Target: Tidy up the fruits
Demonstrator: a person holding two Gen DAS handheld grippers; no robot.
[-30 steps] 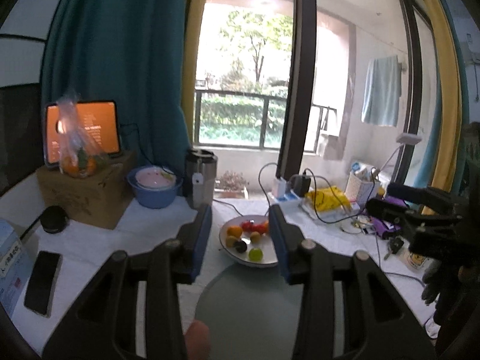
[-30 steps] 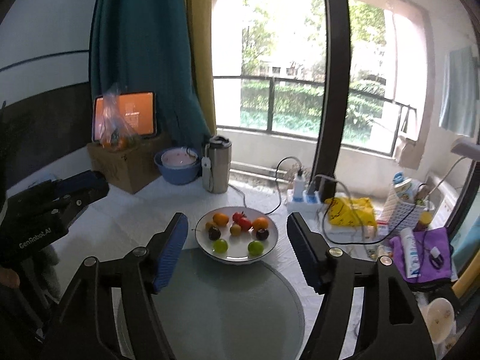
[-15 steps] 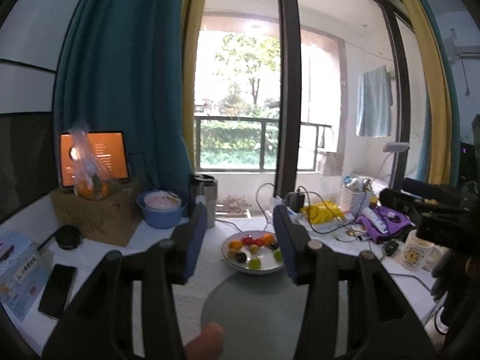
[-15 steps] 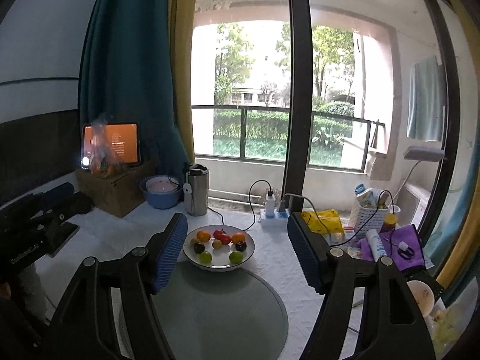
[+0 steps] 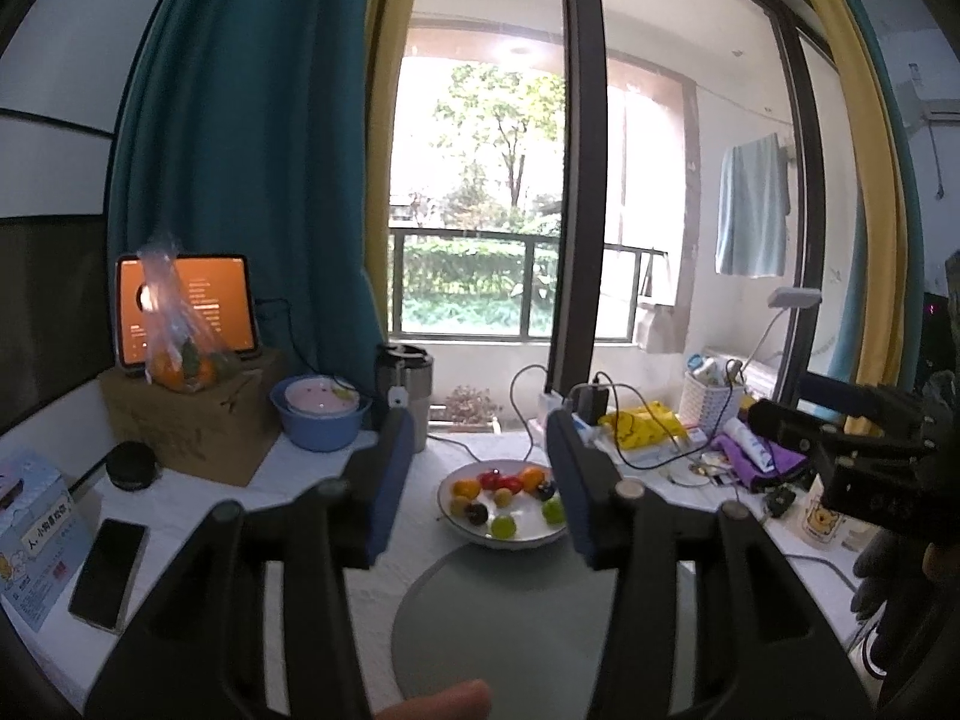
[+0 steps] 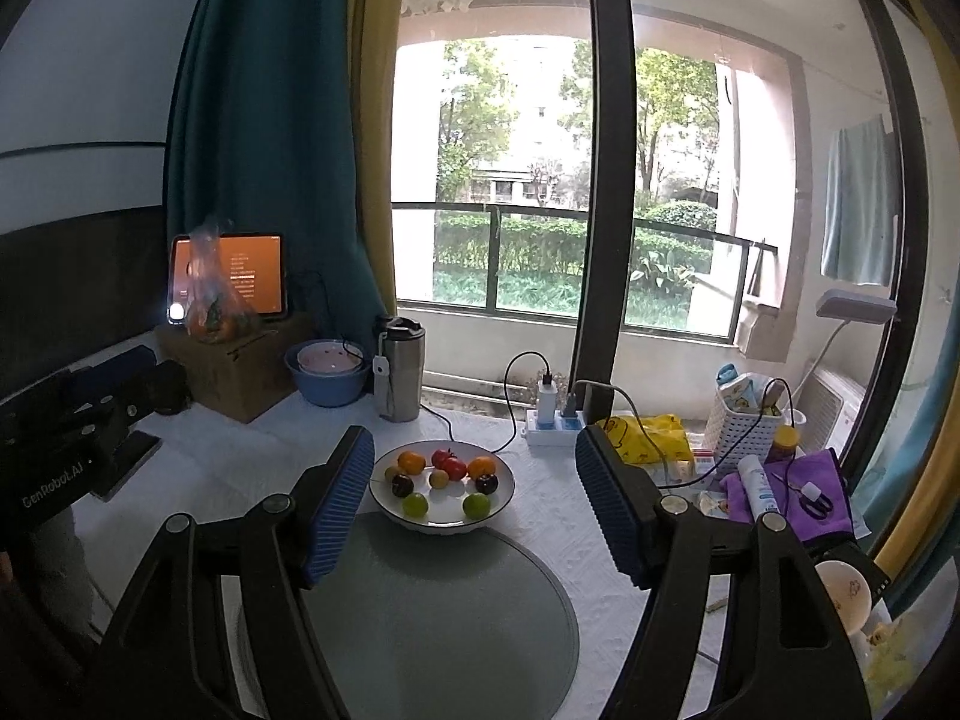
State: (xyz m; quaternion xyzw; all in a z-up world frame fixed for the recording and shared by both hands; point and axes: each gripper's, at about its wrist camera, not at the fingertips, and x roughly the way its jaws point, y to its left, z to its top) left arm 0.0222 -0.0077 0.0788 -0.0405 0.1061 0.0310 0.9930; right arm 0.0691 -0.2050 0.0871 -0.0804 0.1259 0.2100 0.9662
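One plate (image 6: 507, 495) on table (image 6: 540, 468); two oranges, two tomatoes, two plums, two limes; left tool (image 5: 480, 480), right tool (image 6: 471, 495) both wide, empty.

Ahead of my fingers I see a tall window (image 6: 540, 192) with a dark frame, daylight and trees outside. A teal curtain (image 6: 264, 120) hangs left; the white-covered counter (image 6: 240, 456) sits below.

plate (image 6: 505, 483): glossy glazed ceramic | tumbler (image 6: 401, 373): brushed metal | mat (image 6: 438, 612): smooth, matt | tablecloth (image 6: 558, 516): textured white cloth | box (image 6: 240, 372): cardboard
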